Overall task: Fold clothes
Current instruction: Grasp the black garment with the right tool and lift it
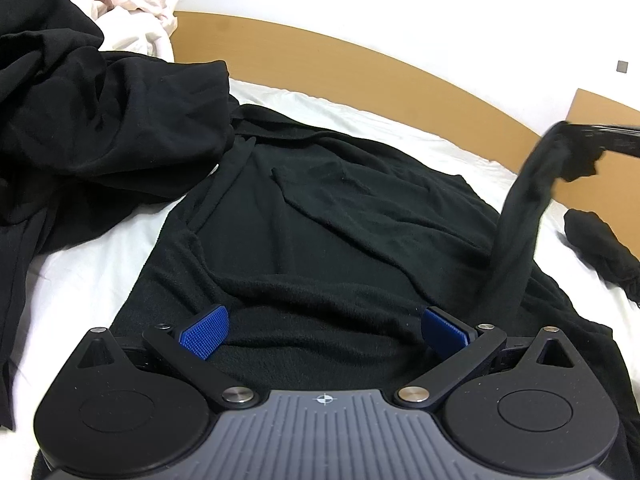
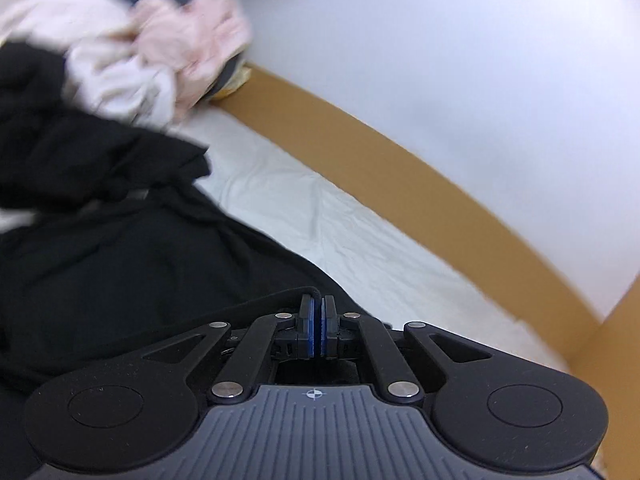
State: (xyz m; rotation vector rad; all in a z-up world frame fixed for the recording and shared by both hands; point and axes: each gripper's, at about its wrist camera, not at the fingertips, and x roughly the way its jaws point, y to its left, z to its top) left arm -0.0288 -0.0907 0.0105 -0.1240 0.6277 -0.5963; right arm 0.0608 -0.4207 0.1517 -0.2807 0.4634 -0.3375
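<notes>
pink clothes heap (image 2: 160, 48) (crumpled), wooden bedframe (image 2: 400, 168)

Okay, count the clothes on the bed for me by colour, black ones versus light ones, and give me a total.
Black: 3, the spread black garment, the black heap and a small black piece.
Pale pink or white: 1 crumpled bundle; its separate pieces can't be told apart.
Total: 4.

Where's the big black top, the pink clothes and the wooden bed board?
black top (image 1: 328, 216), left wrist view, middle of its spread-out body.
pink clothes (image 2: 188, 36), right wrist view, middle of the crumpled pile.
wooden bed board (image 1: 320, 46), left wrist view, bare front face.
</notes>
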